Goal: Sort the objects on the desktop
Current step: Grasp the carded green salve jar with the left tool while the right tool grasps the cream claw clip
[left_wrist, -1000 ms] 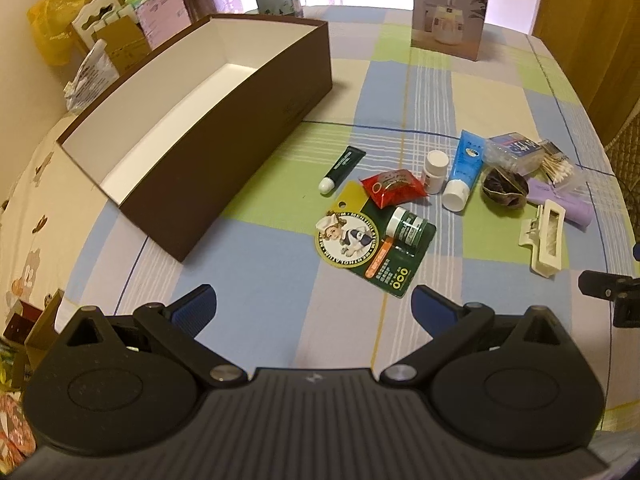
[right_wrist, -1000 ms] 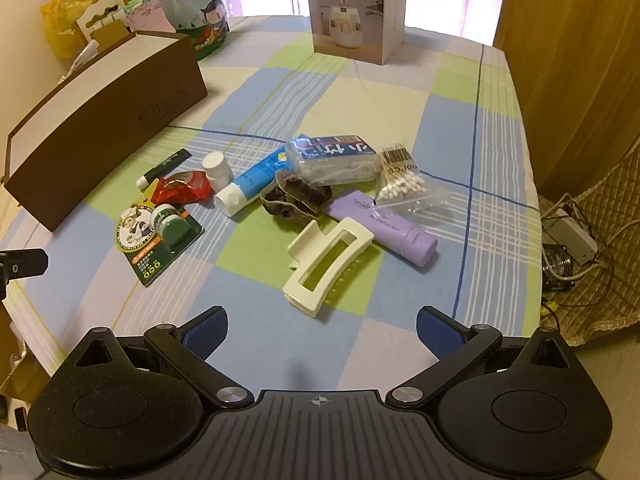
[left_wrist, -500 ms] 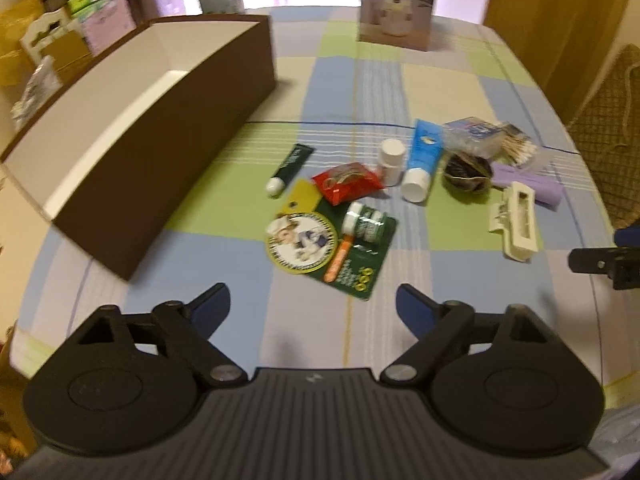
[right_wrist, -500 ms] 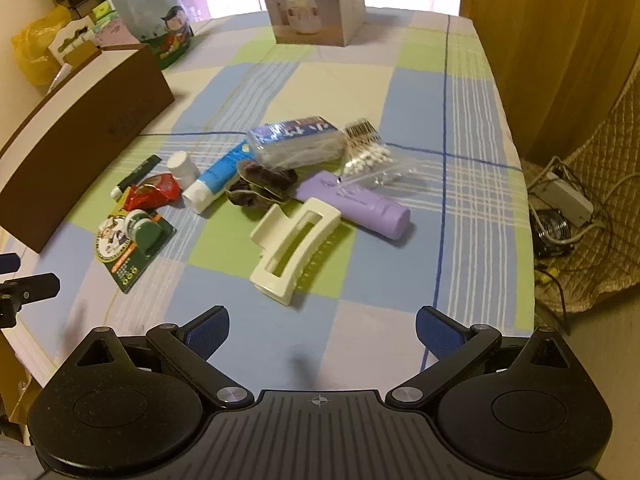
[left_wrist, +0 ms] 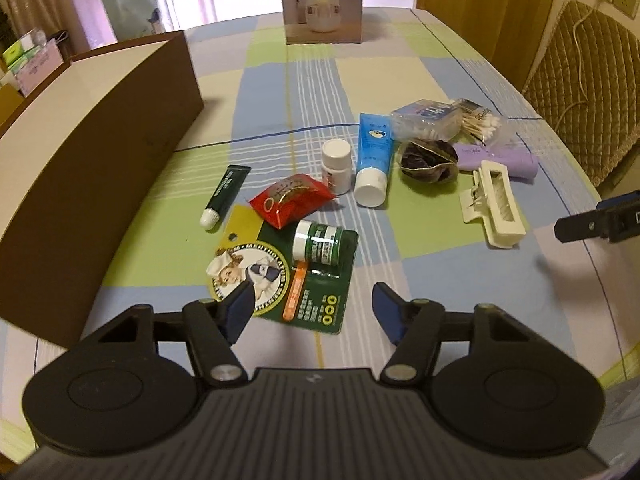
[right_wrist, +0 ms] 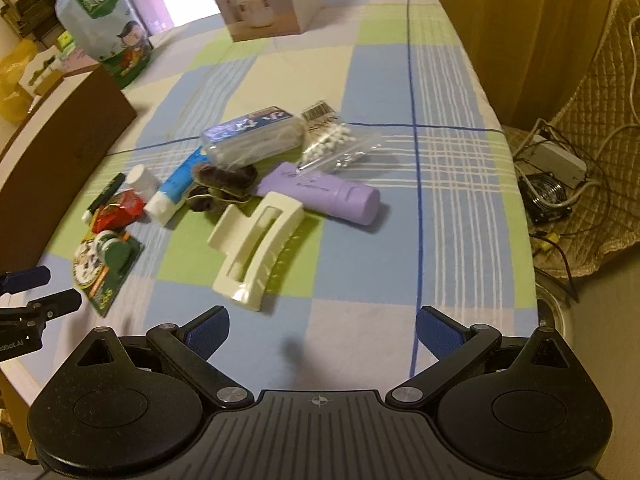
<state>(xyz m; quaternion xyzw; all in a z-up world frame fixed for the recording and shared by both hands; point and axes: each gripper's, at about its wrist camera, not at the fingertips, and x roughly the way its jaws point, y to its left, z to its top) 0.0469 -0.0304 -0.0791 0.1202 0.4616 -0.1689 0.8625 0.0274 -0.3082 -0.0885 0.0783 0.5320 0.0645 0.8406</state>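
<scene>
The left gripper [left_wrist: 312,312] hangs over the near end of the green card pack [left_wrist: 316,280], which lies flat on the checked tablecloth [left_wrist: 360,80] at about 6 o'clock in the little pile of things. Its jaws are closing, with nothing squeezed between them yet; only the bottom edge of the card sits in the gap. The right gripper [right_wrist: 320,332] hangs just short of the cream hair clip [right_wrist: 256,248], with its jaws wide apart and empty.

The card pack looks light and thin, so it may bend. The small green jar [left_wrist: 318,242] stuck on it is a bump that looks better to pinch than the flat card. The red packet [left_wrist: 290,200] at 12 o'clock from the jar looks soft and crinkly and may slip. The hair clip looks hard and light, and its long sides look good to grab.

The left wrist view shows the brown box [left_wrist: 92,152] at 9 o'clock, likely where things go, and the dark green tube [left_wrist: 224,192] in full. The right wrist view shows only a corner of that box, but it shows the whole purple tube [right_wrist: 324,196], the bag of cotton buds [right_wrist: 332,144], and the floor with wires past the table edge at 3 o'clock.
</scene>
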